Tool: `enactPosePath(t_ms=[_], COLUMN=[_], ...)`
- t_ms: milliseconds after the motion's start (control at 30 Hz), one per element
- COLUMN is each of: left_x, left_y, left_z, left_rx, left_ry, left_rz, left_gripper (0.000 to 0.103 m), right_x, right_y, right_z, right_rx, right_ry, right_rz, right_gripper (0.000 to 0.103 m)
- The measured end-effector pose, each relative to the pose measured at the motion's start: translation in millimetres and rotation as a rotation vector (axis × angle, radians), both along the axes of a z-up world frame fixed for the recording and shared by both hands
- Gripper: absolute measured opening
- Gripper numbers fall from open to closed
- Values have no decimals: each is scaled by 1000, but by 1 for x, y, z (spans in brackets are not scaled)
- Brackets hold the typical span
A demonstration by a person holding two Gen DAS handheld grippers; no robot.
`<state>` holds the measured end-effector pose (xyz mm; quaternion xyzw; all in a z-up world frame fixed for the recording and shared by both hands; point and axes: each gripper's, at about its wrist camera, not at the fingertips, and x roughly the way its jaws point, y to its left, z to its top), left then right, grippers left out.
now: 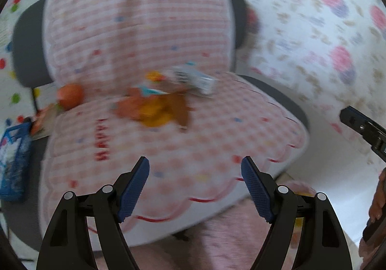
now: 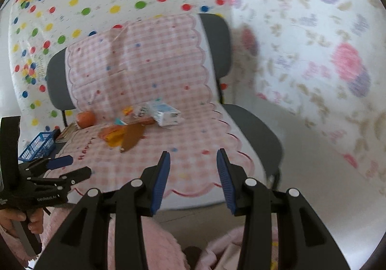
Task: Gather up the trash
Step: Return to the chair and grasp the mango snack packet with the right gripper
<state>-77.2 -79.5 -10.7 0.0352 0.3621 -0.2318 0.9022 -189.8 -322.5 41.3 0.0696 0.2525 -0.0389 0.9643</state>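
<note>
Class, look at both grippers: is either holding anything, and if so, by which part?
Nothing is held. The left gripper and right gripper are both open and empty, short of the trash.

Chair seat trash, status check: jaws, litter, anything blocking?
Left gripper and right gripper open, empty, short of the seat. Wrappers and white carton lie on the chair cover. Approach looks unobstructed.
</note>
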Motion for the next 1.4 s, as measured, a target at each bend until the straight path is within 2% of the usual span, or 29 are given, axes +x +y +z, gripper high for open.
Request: enactPosePath(t_ms=[133, 233, 267, 300, 400, 600, 700, 1100, 1333, 1367, 1400], left_x=[23, 35, 37, 41, 57, 98, 116, 165, 170, 170, 168], left_y=[33, 55, 59, 65, 75, 80, 80, 75, 73, 74, 74], left_z=[8, 14, 15, 15, 10, -10, -18, -32, -36, -35, -34], left_rx=[7, 20, 25, 31, 55, 90, 103, 105, 103, 103, 104], left_ry=[-11, -29, -34, -42, -44, 1, 22, 49, 65, 67, 68], left_rz=[98, 152, 162, 176, 210, 260, 270, 281, 276, 276, 277], left_gripper=[79, 82, 86, 87, 87, 88, 88, 88, 88, 88, 88], right_x=[30, 52, 59, 70, 98, 159, 189, 271, 296, 299, 300], right_y=[14, 23, 26, 30, 40, 61, 67, 70, 69, 69, 71], right_z=[6, 8, 8, 6, -5, -31, -43, -82, -83, -81, -77], right_rx=[-5, 13, 13, 11, 28, 91, 145, 350, 479, 487, 487], right_ry=[6, 13, 14, 24, 71, 140, 172, 238, 220, 210, 205], right_rz=[46, 77, 84, 94, 130, 180, 200, 193, 179, 172, 159], right_gripper=[40, 40, 41, 45, 47, 68, 71, 71, 71, 62, 45])
